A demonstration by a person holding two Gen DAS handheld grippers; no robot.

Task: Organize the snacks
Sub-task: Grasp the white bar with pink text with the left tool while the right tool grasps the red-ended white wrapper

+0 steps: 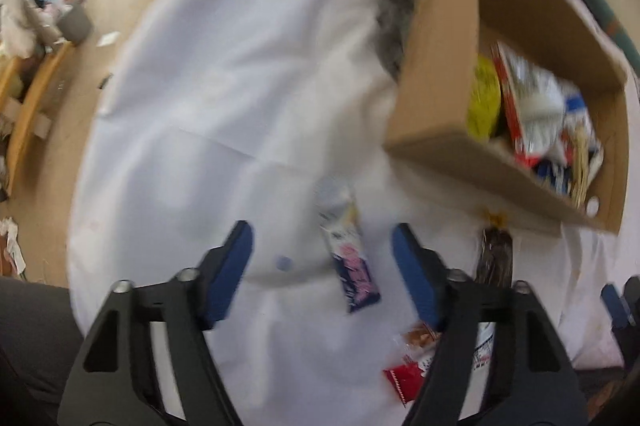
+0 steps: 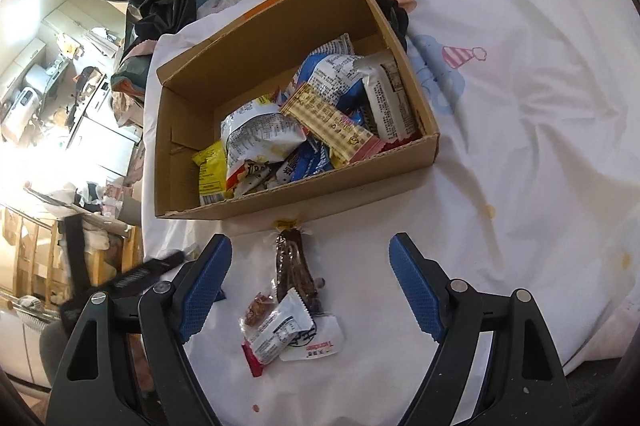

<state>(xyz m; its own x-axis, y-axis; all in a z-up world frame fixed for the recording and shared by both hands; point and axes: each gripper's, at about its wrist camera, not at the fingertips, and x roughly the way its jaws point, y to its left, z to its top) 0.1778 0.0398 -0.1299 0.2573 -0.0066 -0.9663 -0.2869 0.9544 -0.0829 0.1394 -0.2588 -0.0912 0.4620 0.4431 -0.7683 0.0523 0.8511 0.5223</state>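
Left gripper (image 1: 322, 258) is hanging over the white sheet (image 1: 240, 85) of the bed with its blue pads (image 1: 234, 270) parted about half way, and I am seeing a long snack bar (image 1: 348, 254) in a white, dark blue and pink wrapper lying on the sheet in the gap between them, nearer the right pad, with neither pad pressing on it; the picture is blurring here, so I am not reading the wrapper. Just past the right finger a dark brown packet (image 1: 496, 258) is lying close under the near wall of the cardboard box (image 1: 436, 73), and a red and white packet (image 1: 408, 374) is peeking out beside the finger's base. Through the other wrist camera I am watching the right gripper (image 2: 310, 282) standing wide apart and holding nothing, its pads (image 2: 204, 290) clear of everything. Between them a small heap is lying on the sheet (image 2: 520, 145): the dark brown packet (image 2: 294, 270) with a yellow tie pointing at the box, a small white packet (image 2: 280, 330) resting across its near end, and a flat white wrapper with red print (image 2: 320, 344) beneath. The cardboard box (image 2: 288, 189) is sitting on the bed just beyond this heap, already holding a pile of snack packets (image 2: 312, 113) heaped toward its right end.
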